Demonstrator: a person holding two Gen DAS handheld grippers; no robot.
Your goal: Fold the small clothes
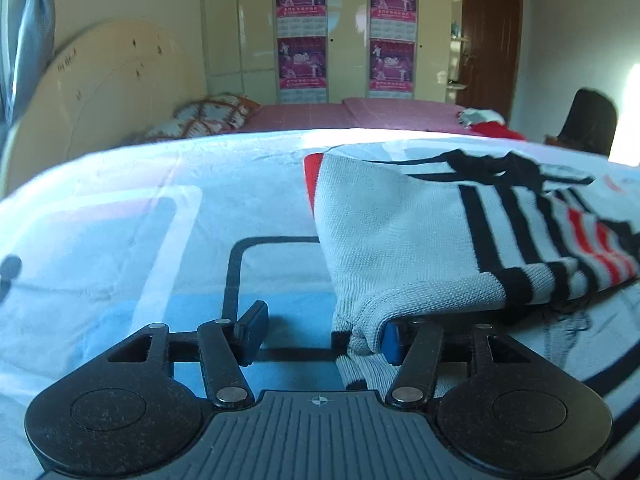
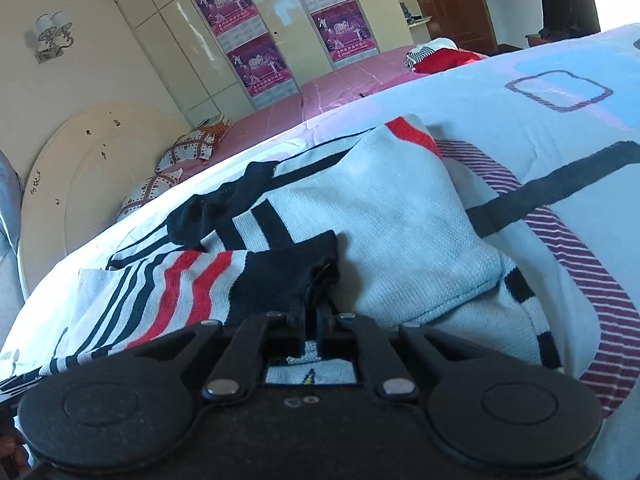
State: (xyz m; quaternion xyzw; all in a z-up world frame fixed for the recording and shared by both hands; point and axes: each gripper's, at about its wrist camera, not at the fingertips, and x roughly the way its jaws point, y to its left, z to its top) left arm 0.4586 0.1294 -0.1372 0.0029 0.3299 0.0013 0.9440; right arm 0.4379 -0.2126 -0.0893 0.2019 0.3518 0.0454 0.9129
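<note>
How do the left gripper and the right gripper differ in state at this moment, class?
The left gripper has its jaws apart, while the right gripper has them shut. The left grips nothing, with the sweater edge lying loose by one finger, while the right pinches the sweater's black cuff. Both are black, point down at the bed and work on the same striped sweater.

A pale blue-and-white quilt printed with dark rectangles [image 1: 120,216] is spread in front. Beyond it, a pink bedsheet [image 2: 320,96], patterned pillows [image 2: 188,148], a cream rounded headboard [image 1: 100,80] and magenta posters, perhaps calendars [image 1: 301,28], on glossy cream wardrobe doors [image 1: 240,28] are seen.
</note>
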